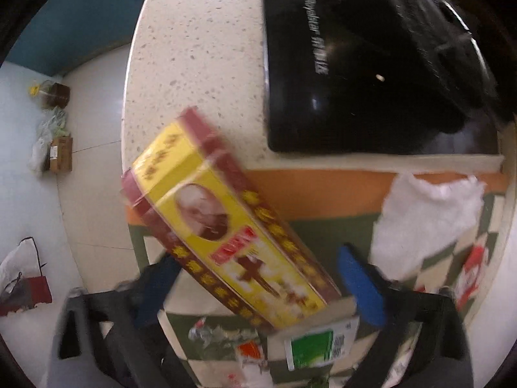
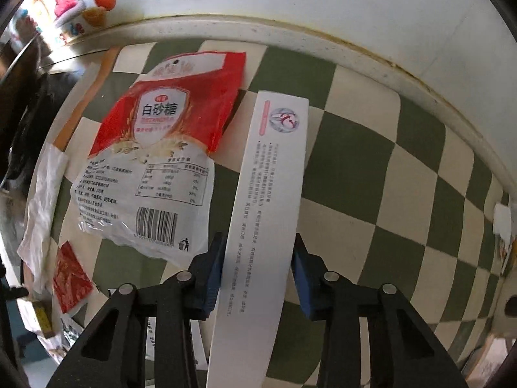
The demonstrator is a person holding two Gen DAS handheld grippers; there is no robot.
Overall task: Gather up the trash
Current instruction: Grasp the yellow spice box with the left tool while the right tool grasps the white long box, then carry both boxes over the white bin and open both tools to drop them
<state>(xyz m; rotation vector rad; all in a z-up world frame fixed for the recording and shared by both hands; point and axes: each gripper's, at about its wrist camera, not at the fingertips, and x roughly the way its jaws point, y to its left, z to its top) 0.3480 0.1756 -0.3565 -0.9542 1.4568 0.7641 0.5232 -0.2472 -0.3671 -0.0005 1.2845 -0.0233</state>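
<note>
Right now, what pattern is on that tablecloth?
The tablecloth is a green and cream checkerboard, clearest in the right wrist view.

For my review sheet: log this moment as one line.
left gripper: open, yellow box between fingers | right gripper: shut on white box | sugar bag: on table

We are looking at a speckled cream desk (image 1: 200, 48) with a rounded edge. A green-and-cream checkered cloth (image 2: 355, 168) with an orange border is covering its near part. On the bare stone at the far right, a black appliance (image 1: 355, 64) is sitting. On the cloth, a red-and-white sugar bag (image 2: 155, 161) is lying flat, and just to its right a long white printed box (image 2: 268, 194) is lying lengthwise. Left of the bag, a crumpled white tissue (image 2: 42, 200) is draping over the cloth's edge, with a small red wrapper (image 2: 71, 278) resting near it.
</note>
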